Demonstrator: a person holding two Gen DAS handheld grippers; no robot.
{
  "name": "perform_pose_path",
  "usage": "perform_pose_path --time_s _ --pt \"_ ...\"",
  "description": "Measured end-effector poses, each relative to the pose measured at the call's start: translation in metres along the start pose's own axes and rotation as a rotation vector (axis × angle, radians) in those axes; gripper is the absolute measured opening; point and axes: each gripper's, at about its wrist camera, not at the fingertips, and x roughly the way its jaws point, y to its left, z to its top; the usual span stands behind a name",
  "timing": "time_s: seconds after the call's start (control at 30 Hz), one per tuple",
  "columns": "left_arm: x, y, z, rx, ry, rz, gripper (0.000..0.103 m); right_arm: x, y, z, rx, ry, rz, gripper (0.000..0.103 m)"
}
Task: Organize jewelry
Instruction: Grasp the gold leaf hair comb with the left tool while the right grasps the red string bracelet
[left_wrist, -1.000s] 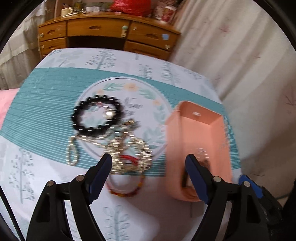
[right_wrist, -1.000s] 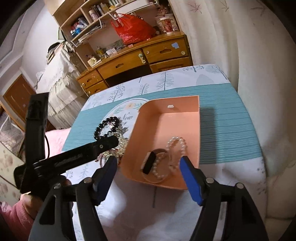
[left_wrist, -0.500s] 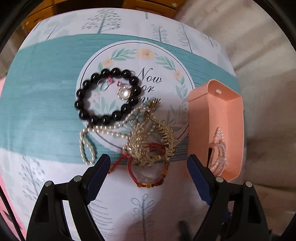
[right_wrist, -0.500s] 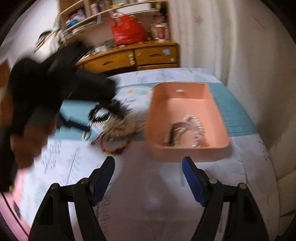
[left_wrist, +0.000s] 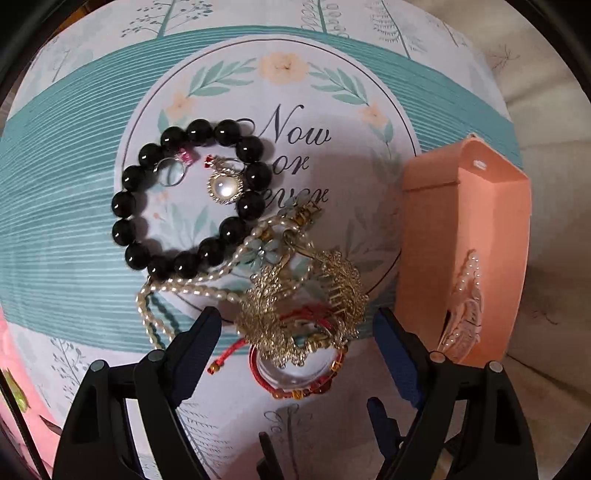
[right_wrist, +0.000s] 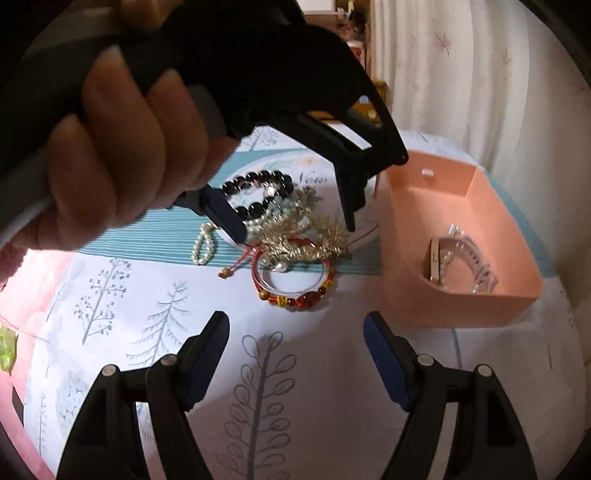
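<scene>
The left gripper (left_wrist: 297, 325) hangs jaws spread, straddling the gold comb (left_wrist: 295, 314) atop the tangled pile mid-cloth (right_wrist: 166, 332); the tray (right_wrist: 480, 306) sits at its right edge; the right gripper (right_wrist: 295, 332), also spread and empty, waits farther back.

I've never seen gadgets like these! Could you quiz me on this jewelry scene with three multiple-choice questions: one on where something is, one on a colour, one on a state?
1. Where does the pearl-topped ring lie?
A in the box
B inside the loop of the black bead bracelet
C on the floor

2. The box is:
A peach
B green
C black

3. The left gripper is:
A shut on a ring
B open over the gold pile
C out of view

Answers: B, beads encircle it; A, peach walls; B, fingers spread, holding nothing.
</scene>
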Motion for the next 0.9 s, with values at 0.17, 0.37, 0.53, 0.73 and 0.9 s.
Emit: perform_pose_path --time_s 0.17,0.37,0.53,0.73,0.9 --pt "0.000 -0.021 0.012 0.056 0.012 0.040 0.079 0.012 0.001 0.002 -0.008 0.015 0.004 0.075" --pt "0.002 -0.047 0.026 0.113 0.039 0.159 0.079 0.023 -0.006 0.009 0.019 0.011 0.029 0.075" --pt "0.000 -0.066 0.032 0.172 0.028 0.225 0.073 0.027 -0.009 0.013 -0.012 0.002 0.035 0.075" --pt "0.004 -0.066 0.026 0.152 0.014 0.213 0.072 0.028 -0.009 0.010 -0.040 0.006 0.056 0.075" --pt "0.006 -0.043 0.019 0.116 -0.001 0.205 0.072 0.035 -0.008 0.015 -0.080 0.011 0.083 0.075"
